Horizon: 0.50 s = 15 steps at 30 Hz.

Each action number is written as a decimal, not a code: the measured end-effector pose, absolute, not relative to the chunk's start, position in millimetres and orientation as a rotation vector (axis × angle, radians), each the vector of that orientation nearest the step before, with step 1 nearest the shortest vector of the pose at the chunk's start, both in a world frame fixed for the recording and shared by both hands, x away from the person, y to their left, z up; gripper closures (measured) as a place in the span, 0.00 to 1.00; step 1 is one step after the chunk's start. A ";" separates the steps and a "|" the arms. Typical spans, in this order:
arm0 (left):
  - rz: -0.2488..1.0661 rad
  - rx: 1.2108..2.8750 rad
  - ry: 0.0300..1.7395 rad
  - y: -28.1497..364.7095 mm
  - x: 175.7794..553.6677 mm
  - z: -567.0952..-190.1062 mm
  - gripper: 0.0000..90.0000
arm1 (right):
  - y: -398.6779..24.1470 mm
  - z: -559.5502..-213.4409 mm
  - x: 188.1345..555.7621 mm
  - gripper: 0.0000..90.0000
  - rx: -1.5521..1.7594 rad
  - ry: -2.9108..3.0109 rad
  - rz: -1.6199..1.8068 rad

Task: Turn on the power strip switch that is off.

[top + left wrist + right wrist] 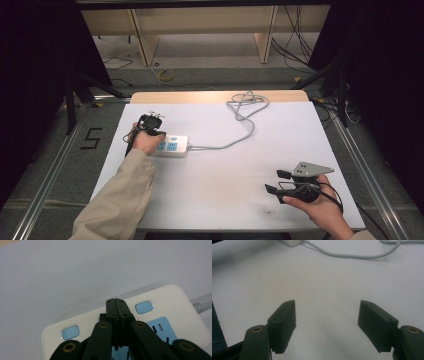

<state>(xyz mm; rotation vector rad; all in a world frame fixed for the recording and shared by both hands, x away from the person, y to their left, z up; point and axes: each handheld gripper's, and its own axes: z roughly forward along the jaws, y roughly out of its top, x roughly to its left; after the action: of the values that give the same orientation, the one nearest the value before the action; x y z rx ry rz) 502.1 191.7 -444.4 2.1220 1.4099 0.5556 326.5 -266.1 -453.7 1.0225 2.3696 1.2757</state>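
- Table (225, 200): white top, giving a flat base for pressing down.
- Power strip (172, 145): lying flat at about nine o'clock, cord (240, 135) trailing off toward one o'clock, out of the way.
- Right gripper (275, 181): parked near five o'clock, jaws wide apart, holding nothing.
- Left gripper (116, 301): jaws fully together, gripping nothing, tips over the strip between two blue buttons (144, 307), likely used as a poking point.

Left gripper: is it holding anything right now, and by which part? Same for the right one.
Nothing is held. The left gripper has its jaws shut together, empty, tips over the power strip between two blue buttons. The right gripper stands open above the bare table.
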 end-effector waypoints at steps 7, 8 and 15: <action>0.582 2.107 1.392 192.4 498.3 -438.7 0.93 | -266.1 -453.4 326.3 0.34 1.020 2.370 1.274; 0.590 2.106 1.387 192.3 497.7 -438.0 0.92 | -266.2 -453.3 326.2 0.34 1.022 2.369 1.273; 0.594 2.074 1.311 190.7 491.4 -430.8 0.75 | -266.8 -453.4 326.3 0.34 1.026 2.366 1.275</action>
<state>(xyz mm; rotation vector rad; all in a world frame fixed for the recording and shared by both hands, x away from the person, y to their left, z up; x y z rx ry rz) 491.4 190.7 -430.8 2.0743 1.3110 0.5937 326.3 -266.8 -453.4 1.0259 2.3664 1.2746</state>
